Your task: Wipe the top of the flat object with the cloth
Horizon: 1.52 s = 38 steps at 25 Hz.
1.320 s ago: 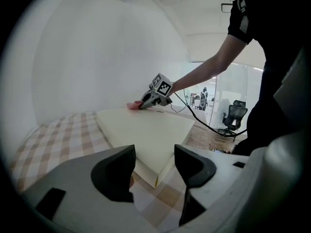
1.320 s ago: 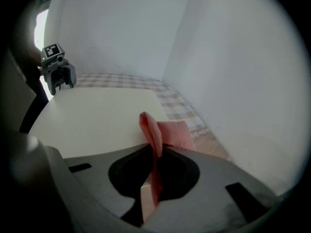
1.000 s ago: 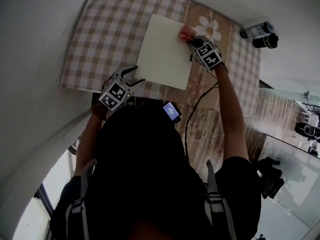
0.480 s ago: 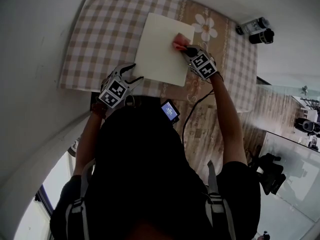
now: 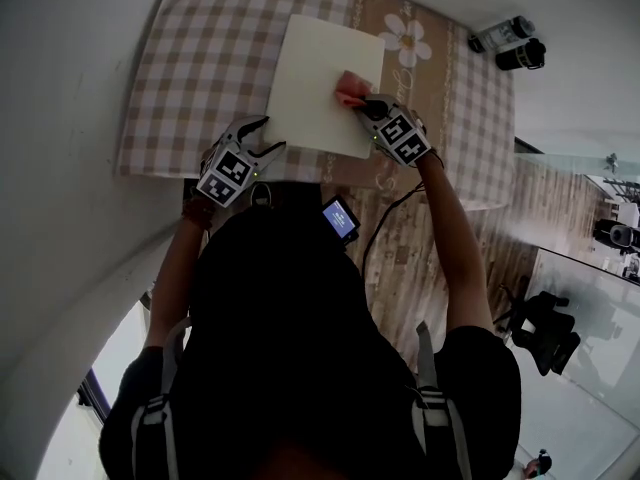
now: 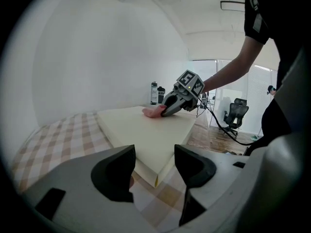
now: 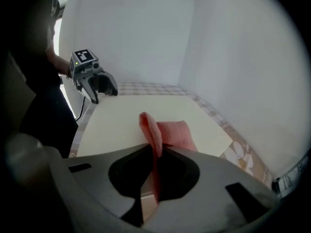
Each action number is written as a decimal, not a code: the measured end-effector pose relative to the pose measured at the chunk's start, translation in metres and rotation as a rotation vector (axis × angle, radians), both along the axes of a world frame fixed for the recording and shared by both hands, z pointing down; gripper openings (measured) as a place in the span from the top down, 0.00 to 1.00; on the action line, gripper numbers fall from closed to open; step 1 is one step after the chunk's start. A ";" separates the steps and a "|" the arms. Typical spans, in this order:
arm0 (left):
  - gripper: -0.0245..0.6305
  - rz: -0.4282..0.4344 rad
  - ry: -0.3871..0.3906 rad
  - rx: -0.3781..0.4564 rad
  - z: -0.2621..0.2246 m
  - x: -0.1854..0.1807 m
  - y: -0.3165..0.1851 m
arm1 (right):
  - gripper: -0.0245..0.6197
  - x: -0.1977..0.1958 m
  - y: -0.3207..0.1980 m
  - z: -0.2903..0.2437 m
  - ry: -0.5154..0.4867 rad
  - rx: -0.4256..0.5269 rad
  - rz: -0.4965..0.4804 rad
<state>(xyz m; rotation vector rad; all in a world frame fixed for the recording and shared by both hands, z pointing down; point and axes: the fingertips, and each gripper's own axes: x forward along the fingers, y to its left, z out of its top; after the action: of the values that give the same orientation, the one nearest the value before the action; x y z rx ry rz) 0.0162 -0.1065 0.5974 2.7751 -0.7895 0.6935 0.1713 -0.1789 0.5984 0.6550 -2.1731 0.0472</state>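
Your checked tablecloth carries the cream flat object. Your left gripper sits just beside its near corner, jaws spread with nothing between them. Your right gripper pinches the pink cloth, which rests on the object's top near its right edge.

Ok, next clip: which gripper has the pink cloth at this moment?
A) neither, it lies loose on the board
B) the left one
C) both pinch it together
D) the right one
D: the right gripper is shut on the pink cloth, which lies on the cream board, while the left gripper stands open and empty by the board's near corner.
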 end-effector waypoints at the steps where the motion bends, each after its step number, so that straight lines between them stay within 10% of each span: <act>1: 0.55 0.003 0.000 0.001 -0.001 0.000 0.000 | 0.93 -0.002 0.004 0.000 -0.007 0.001 -0.001; 27: 0.61 -0.012 0.006 0.056 -0.005 0.002 0.007 | 0.93 -0.011 0.073 -0.008 -0.094 0.077 0.049; 38: 0.62 -0.084 0.123 0.110 -0.051 -0.002 0.021 | 0.93 -0.001 0.093 -0.086 -0.551 0.209 0.428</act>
<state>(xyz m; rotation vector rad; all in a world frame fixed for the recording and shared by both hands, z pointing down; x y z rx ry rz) 0.0138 -0.0856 0.5463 2.8298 -0.9394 0.4731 0.1699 -0.0863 0.5126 1.3481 -2.5329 0.2551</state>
